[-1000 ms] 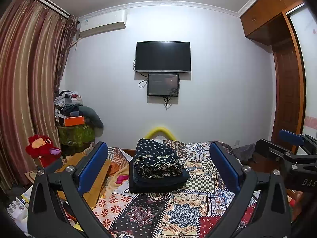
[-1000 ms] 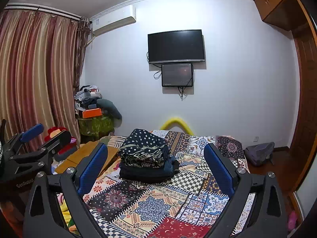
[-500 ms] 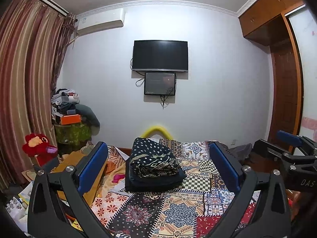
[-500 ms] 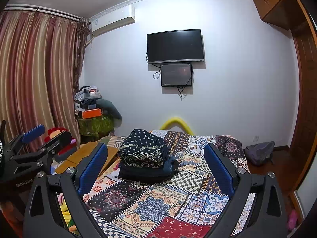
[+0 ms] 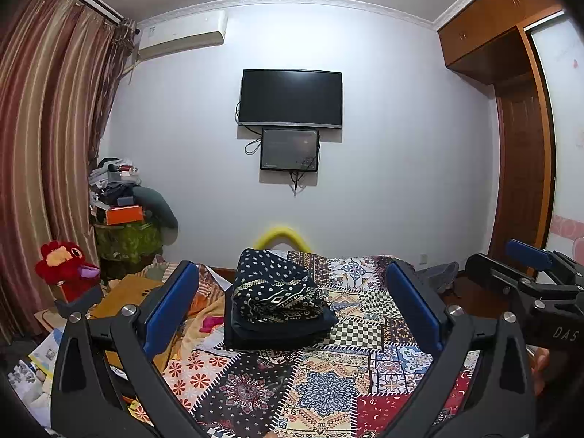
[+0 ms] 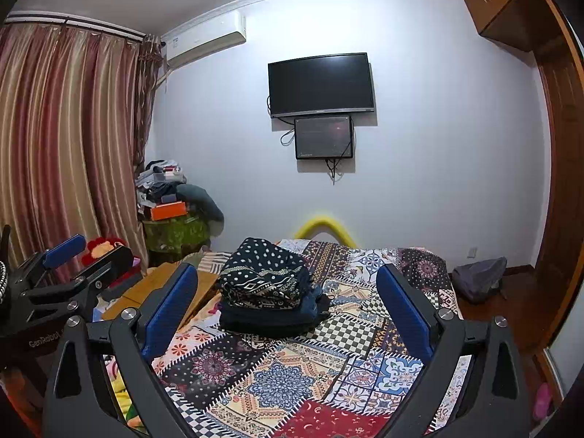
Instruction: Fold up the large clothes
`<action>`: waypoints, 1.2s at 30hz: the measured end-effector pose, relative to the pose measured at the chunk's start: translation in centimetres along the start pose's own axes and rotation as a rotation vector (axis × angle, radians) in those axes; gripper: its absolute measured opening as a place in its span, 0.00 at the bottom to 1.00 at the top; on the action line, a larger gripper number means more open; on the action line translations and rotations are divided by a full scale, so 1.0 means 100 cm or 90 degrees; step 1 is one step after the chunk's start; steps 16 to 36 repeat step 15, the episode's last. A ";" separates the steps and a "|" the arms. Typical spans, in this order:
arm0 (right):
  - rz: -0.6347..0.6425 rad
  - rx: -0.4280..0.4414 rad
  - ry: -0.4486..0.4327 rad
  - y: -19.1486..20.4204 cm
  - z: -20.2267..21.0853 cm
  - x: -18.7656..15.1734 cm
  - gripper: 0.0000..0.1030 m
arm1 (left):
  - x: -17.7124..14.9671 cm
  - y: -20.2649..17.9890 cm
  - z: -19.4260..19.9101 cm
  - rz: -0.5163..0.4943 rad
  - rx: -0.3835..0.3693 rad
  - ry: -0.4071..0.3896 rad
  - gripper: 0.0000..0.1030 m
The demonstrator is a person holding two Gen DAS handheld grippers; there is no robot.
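Both tongs, the left tongs (image 5: pixel 292 303) and right tongs (image 6: pixel 286 301), hang with jaws wide apart and empty above the near end of the bed.

Straight ahead and well beyond both, a folded stack of dark navy clothes topped by a white-dotted patterned cloth (image 5: pixel 273 299) rests on the colourful patchwork bedspread (image 5: pixel 317 383), slightly left of the bed's middle, its long side running left-right. Neither tongs looks clearly nearer. A black wall television (image 5: pixel 291 98) hangs beyond.
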State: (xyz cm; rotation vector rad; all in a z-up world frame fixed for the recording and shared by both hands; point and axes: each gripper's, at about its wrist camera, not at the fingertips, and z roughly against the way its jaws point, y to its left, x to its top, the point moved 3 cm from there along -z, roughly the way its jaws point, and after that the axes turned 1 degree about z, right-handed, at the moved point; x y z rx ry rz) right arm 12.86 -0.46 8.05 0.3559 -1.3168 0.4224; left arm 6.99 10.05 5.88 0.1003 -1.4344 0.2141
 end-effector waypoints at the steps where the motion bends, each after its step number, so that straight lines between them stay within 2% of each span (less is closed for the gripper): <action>1: 0.001 -0.002 0.000 0.000 0.000 0.000 0.95 | 0.000 -0.001 -0.001 0.000 -0.003 0.001 1.00; 36: -0.006 -0.014 0.009 0.000 -0.004 -0.003 0.96 | -0.003 -0.003 -0.007 0.003 -0.005 0.010 1.00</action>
